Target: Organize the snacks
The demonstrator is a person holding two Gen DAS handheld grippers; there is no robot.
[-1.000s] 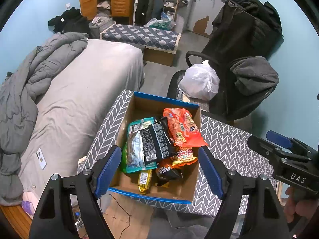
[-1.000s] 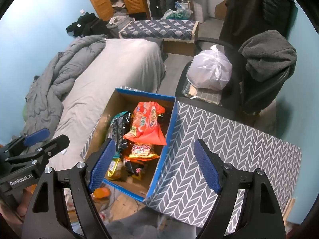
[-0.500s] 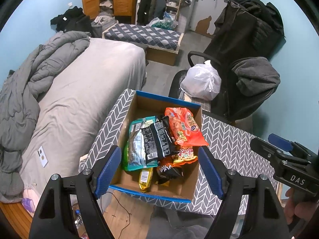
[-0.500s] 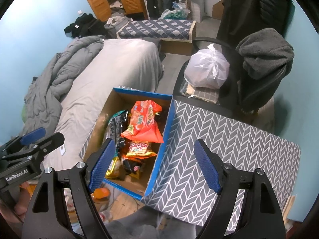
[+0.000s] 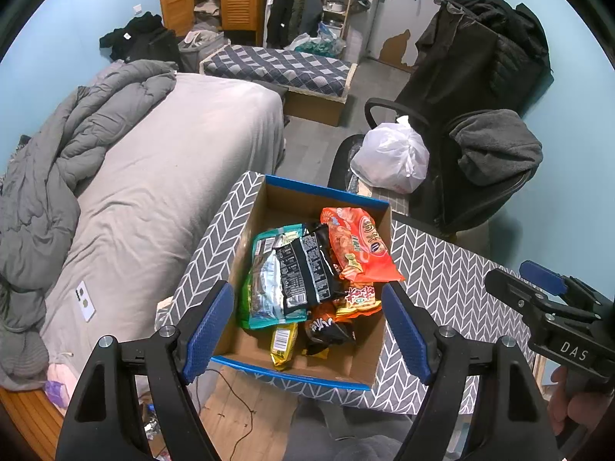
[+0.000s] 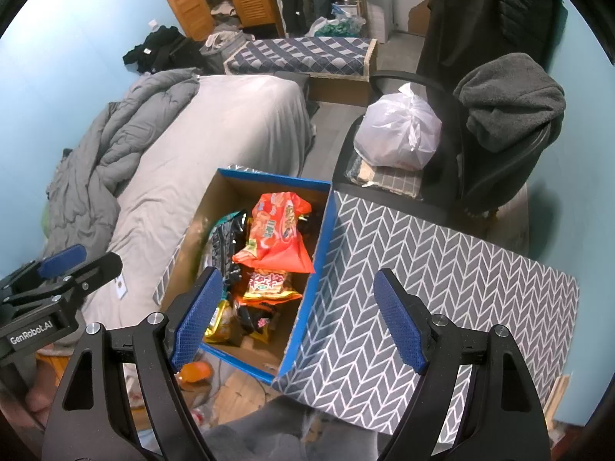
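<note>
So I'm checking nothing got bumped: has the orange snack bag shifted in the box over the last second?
No. The orange snack bag lies against the same blue-rimmed right wall of the cardboard box as before.

We look down on an open box (image 5: 326, 192) that stands at the left end of the tabletop (image 5: 442, 269), with snack packets (image 5: 307, 272) heaped inside it: one large bag (image 5: 357, 246) lies toward the box's right wall, another (image 5: 307, 269) leans beside it to the left, and smaller packets lie below them nearer us. To the left of the box is a bed (image 5: 173, 161) with a duvet (image 5: 69, 146) bunched along its far left side. Behind the tabletop stands a chair (image 5: 480, 153) (a tied bag (image 5: 392, 153) sits on its seat). A low bench (image 5: 280, 67) lies beyond the bed's foot.
</note>
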